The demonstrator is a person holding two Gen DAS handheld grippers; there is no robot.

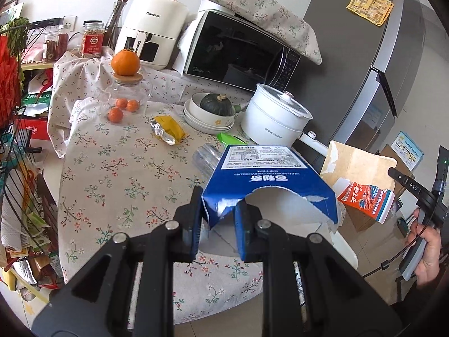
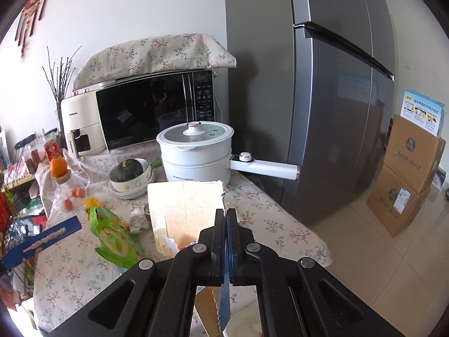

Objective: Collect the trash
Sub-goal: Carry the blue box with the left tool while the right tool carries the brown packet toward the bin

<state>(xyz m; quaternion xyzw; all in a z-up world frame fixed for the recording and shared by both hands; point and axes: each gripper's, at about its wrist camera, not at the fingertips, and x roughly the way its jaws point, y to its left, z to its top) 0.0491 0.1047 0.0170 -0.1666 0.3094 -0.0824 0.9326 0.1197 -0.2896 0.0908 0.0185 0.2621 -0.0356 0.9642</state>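
Observation:
My left gripper (image 1: 218,213) is shut on the torn edge of a blue biscuit box (image 1: 263,177), held above the floral tablecloth. That box shows edge-on at the left of the right wrist view (image 2: 42,241). My right gripper (image 2: 225,219) is shut on a torn cardboard carton (image 2: 185,205), brown inside; its red and white printed side shows in the left wrist view (image 1: 364,196). On the table lie a yellow foil wrapper (image 1: 167,129), a green snack bag (image 2: 115,238), a clear plastic cup (image 1: 206,158) and a crumpled grey scrap (image 2: 139,220).
A white electric pot (image 2: 196,151) with a long handle, stacked bowls holding a dark squash (image 1: 216,105), a glass jar with oranges (image 1: 126,84), a microwave (image 1: 238,47) and an air fryer (image 1: 151,33) stand on the table. A grey fridge (image 2: 322,98) and cardboard boxes (image 2: 407,182) stand right.

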